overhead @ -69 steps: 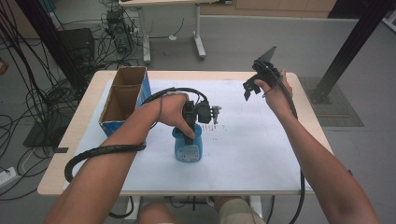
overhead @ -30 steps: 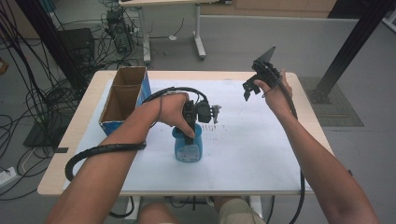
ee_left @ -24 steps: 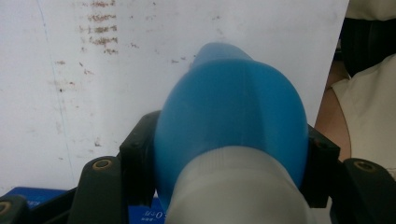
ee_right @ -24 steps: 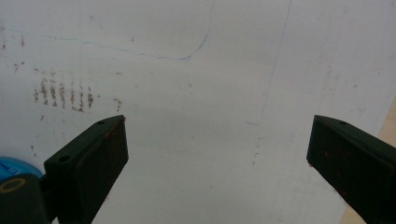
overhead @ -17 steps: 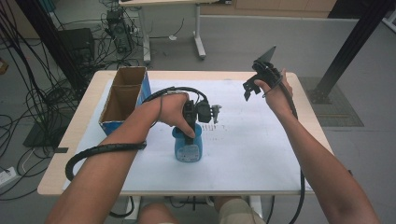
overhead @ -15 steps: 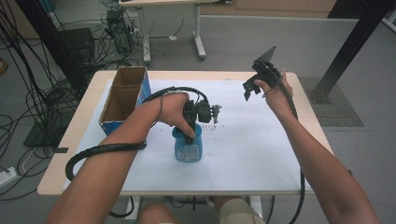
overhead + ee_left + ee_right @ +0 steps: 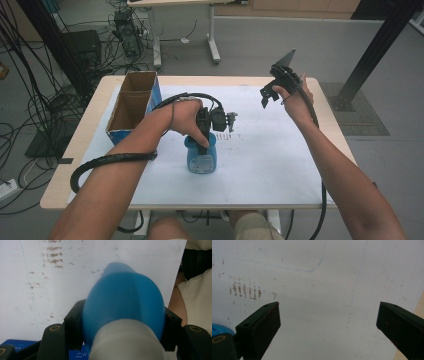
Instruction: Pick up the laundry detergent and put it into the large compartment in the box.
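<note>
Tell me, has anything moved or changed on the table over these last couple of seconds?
Nothing visibly changed. The left gripper stays clamped on the blue bottle, the right gripper hangs open above the white sheet, and the cardboard box sits where it was.

No visible change: left tongs (image 7: 202,145) remain clamped on the blue bottle (image 7: 201,156), apparently unmoved; right tongs (image 7: 270,94) likewise.

- The high view looks forward and down over the white paper-covered table (image 7: 280,165).
- The left gripper view sits very close above the blue plastic bottle (image 7: 123,302).
- The right gripper view faces down at the same sheet from farther off.
</note>
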{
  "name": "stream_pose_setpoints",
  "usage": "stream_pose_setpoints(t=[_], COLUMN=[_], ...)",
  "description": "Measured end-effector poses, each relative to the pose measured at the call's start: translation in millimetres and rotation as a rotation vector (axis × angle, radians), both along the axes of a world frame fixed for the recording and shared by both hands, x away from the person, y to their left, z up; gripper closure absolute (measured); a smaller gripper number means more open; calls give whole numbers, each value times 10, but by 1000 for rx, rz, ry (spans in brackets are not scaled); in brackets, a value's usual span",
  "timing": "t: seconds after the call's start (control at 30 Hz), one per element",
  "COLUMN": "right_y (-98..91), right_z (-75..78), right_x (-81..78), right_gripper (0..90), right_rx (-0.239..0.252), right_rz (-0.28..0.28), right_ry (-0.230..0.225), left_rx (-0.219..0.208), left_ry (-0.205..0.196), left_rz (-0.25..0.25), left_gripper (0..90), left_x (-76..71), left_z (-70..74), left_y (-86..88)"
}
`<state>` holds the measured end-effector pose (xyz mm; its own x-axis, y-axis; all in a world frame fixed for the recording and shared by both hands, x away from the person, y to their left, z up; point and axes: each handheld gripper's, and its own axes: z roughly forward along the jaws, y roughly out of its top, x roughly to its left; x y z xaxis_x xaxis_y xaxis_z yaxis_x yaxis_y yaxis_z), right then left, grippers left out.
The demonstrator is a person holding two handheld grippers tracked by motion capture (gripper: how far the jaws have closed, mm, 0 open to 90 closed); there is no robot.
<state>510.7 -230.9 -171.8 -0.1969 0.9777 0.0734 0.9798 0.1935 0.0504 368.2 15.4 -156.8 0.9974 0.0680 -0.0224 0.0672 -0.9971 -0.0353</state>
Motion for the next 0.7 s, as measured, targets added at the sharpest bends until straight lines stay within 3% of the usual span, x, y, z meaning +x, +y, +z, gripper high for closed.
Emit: stream_pose_setpoints(t=[0.7], right_y=[-16], right_z=[10], right_x=[-3], right_gripper=[51], right_rx=[0], right_rz=[-4], right_ry=[3], left_rx=[6], left_ry=[3], left_rz=[10], left_gripper=[375], left_x=[11], left_z=[5], left_y=[-1])
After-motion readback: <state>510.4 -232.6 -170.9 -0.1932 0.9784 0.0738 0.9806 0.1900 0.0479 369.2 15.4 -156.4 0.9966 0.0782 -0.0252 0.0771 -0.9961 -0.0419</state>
